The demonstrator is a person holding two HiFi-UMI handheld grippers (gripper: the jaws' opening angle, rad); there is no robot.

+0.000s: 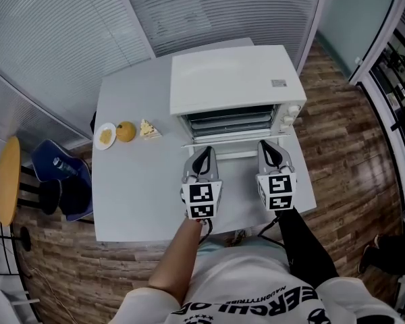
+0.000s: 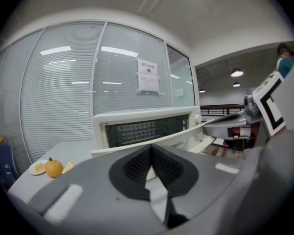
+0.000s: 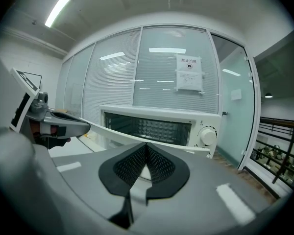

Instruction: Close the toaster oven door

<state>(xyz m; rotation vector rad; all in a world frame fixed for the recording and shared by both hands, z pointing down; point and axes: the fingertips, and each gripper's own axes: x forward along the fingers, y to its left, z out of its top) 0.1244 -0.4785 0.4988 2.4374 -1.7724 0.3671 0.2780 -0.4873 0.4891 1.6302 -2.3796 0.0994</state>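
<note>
A white toaster oven (image 1: pixel 236 79) stands at the back of the white table (image 1: pixel 135 194). Its door (image 1: pixel 233 140) hangs partly open, tilted down toward me, and the dark rack shows inside. My left gripper (image 1: pixel 201 155) and right gripper (image 1: pixel 270 147) sit side by side at the door's front edge, both shut with nothing between the pads. In the left gripper view the door (image 2: pixel 186 133) runs as a slanted white bar just beyond the closed tips of the left gripper (image 2: pixel 151 148). The right gripper view shows the same door (image 3: pixel 117 136) just past the right gripper (image 3: pixel 146 146). Contact with the door cannot be told.
Left of the oven lie a small plate (image 1: pixel 105 136), an orange (image 1: pixel 125 131) and a cake wedge (image 1: pixel 148 129). A blue chair (image 1: pixel 61 177) and a yellow stool (image 1: pixel 8 179) stand off the table's left side. A glass wall with blinds runs behind.
</note>
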